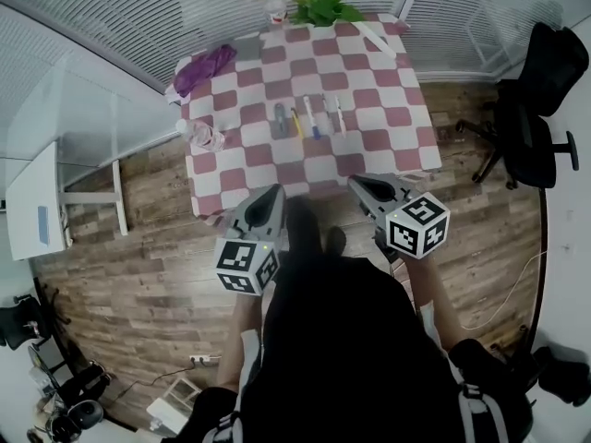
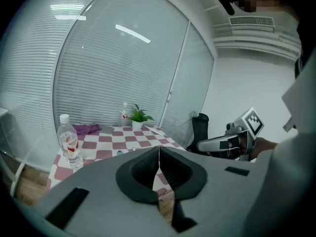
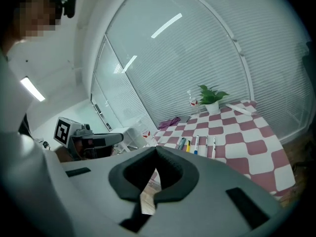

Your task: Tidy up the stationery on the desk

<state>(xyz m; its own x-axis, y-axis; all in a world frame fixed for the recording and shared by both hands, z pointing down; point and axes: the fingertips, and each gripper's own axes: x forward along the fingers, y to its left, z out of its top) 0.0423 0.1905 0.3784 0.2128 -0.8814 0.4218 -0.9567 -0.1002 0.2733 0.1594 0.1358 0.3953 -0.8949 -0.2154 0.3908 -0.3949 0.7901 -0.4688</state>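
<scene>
The left gripper (image 2: 159, 151) has its dark, matte pads (image 2: 143, 174) pressed flat together with nothing between them. The right gripper (image 3: 155, 153) is closed the same way and is just as empty. Each has a smooth grey shell and carries a cube (image 1: 247, 264) faced with black-and-white square markers. Both hang by the near edge of the table (image 1: 406, 146), touching nothing, with a wood-plank floor (image 1: 138, 275) around it. A cloth (image 1: 388, 90) of pink and white checks covers the table. At its middle lie the pens (image 1: 309, 118), slim sticks in a side-by-side row, well apart from both grippers. A clear plastic bottle (image 2: 69, 144) with a red label stands at the left edge. At the far side are a crumpled purple rag (image 1: 205, 67), a second bottle (image 1: 274, 7) and a leafy plant (image 1: 323, 3).
</scene>
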